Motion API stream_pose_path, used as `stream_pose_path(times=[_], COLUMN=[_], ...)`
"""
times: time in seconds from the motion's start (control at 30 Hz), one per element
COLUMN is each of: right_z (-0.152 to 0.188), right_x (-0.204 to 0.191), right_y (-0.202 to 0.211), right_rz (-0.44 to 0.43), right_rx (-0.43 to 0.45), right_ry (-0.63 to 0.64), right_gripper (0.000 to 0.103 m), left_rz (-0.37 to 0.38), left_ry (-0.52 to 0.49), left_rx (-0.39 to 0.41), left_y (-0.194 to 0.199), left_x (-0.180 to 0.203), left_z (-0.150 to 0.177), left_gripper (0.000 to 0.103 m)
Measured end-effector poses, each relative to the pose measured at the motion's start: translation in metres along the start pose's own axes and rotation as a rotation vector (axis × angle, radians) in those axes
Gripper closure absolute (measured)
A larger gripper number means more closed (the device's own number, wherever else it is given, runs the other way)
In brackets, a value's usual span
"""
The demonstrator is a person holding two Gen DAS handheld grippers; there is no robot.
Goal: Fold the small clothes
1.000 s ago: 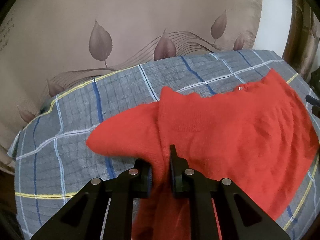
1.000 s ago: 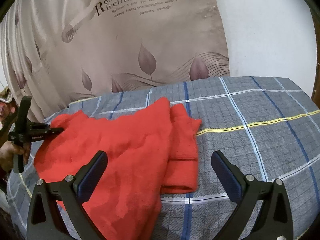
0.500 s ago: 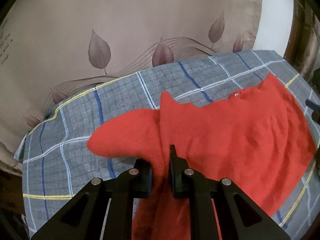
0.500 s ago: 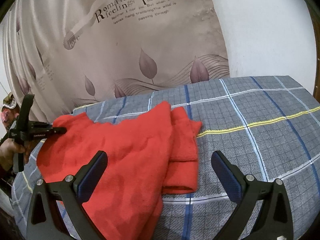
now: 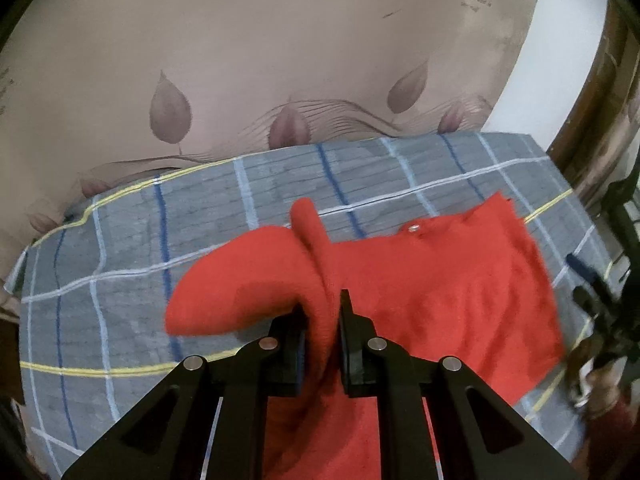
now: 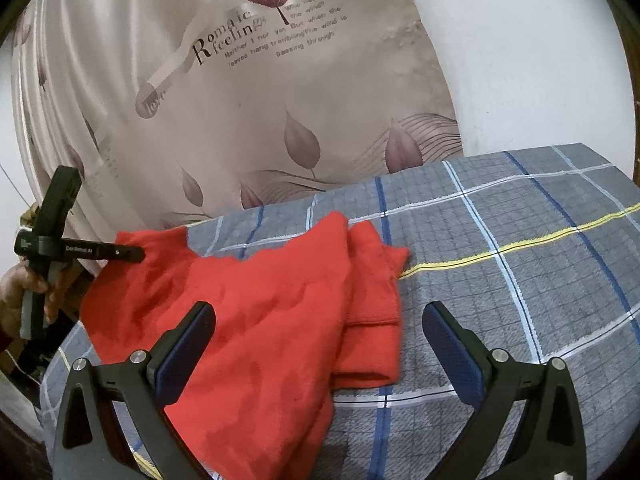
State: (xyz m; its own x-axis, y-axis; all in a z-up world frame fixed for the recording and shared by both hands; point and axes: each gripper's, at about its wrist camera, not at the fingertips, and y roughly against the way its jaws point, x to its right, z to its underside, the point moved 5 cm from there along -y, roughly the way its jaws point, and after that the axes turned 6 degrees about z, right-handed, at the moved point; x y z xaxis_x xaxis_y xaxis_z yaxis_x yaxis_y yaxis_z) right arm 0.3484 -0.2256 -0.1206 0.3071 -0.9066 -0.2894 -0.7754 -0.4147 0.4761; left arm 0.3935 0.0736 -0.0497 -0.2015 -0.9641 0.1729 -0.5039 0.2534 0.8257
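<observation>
A red knitted sweater [image 5: 440, 292] lies spread on a grey plaid bed cover [image 5: 120, 280]. My left gripper [image 5: 321, 308] is shut on a fold of it near the left sleeve [image 5: 240, 292], which hangs lifted and curls over to the left. In the right wrist view the same sweater [image 6: 260, 320] has its other sleeve [image 6: 372, 320] folded in along its right side. The left gripper [image 6: 132, 253] pinches its far left corner there. My right gripper [image 6: 320, 344] hovers open over the near edge of the sweater, with nothing gripped.
A beige leaf-print curtain [image 6: 280, 100] hangs behind the bed, with a white wall [image 6: 520, 60] to its right. A person's hand [image 6: 24, 284] holds the left tool. Dark wooden furniture [image 5: 600, 120] stands past the right edge of the bed. Bare cover [image 6: 520, 280] stretches to the right of the sweater.
The left gripper has risen with the red fabric still pinched, and the left sleeve has lifted and curled further. The right gripper has stayed open and almost still.
</observation>
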Motion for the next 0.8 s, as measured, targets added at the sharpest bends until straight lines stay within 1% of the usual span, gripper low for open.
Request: stream_pose_path(times=[0.1, 0.2, 0.27, 0.37, 0.47, 0.5, 0.63, 0.67, 0.73, 0.8], right_z=[0.000, 0.000, -0.001, 0.000, 0.000, 0.000, -0.001, -0.002, -0.002, -0.004], right_x=[0.003, 0.006, 0.008, 0.010, 0.010, 0.011, 0.017, 0.019, 0.023, 0.027], right_y=[0.002, 0.005, 0.006, 0.006, 0.007, 0.008, 0.009, 0.010, 0.011, 0.014], right_rz=[-0.028, -0.079, -0.112, -0.170, -0.195, -0.196, -0.208, -0.212, -0.221, -0.238], right_rx=[0.006, 0.001, 0.000, -0.016, -0.019, -0.017, -0.008, -0.005, 0.002, 0.016], right_ry=[-0.021, -0.048, -0.070, -0.091, -0.103, -0.107, -0.139, -0.151, -0.172, -0.189], right_gripper=[0.000, 0.000, 0.000, 0.000, 0.000, 0.000, 0.000, 0.000, 0.000, 0.000], left_rz=[0.038, 0.089, 0.116, 0.154, 0.194, 0.208, 0.298, 0.342, 0.414, 0.429], left_ry=[0.031, 0.060, 0.062, 0.059, 0.069, 0.073, 0.094, 0.097, 0.095, 0.078], left_rx=[-0.011, -0.017, -0.018, -0.025, -0.036, -0.040, -0.057, -0.057, -0.016, 0.046], left_y=[0.002, 0.003, 0.000, -0.010, -0.025, -0.030, -0.047, -0.048, -0.037, -0.020], left_x=[0.022, 0.052, 0.079, 0.118, 0.150, 0.158, 0.198, 0.208, 0.220, 0.221], left_z=[-0.006, -0.013, -0.018, -0.025, -0.033, -0.035, -0.044, -0.046, -0.053, -0.063], left_gripper=[0.091, 0.091, 0.092, 0.095, 0.097, 0.101, 0.101, 0.101, 0.101, 0.101])
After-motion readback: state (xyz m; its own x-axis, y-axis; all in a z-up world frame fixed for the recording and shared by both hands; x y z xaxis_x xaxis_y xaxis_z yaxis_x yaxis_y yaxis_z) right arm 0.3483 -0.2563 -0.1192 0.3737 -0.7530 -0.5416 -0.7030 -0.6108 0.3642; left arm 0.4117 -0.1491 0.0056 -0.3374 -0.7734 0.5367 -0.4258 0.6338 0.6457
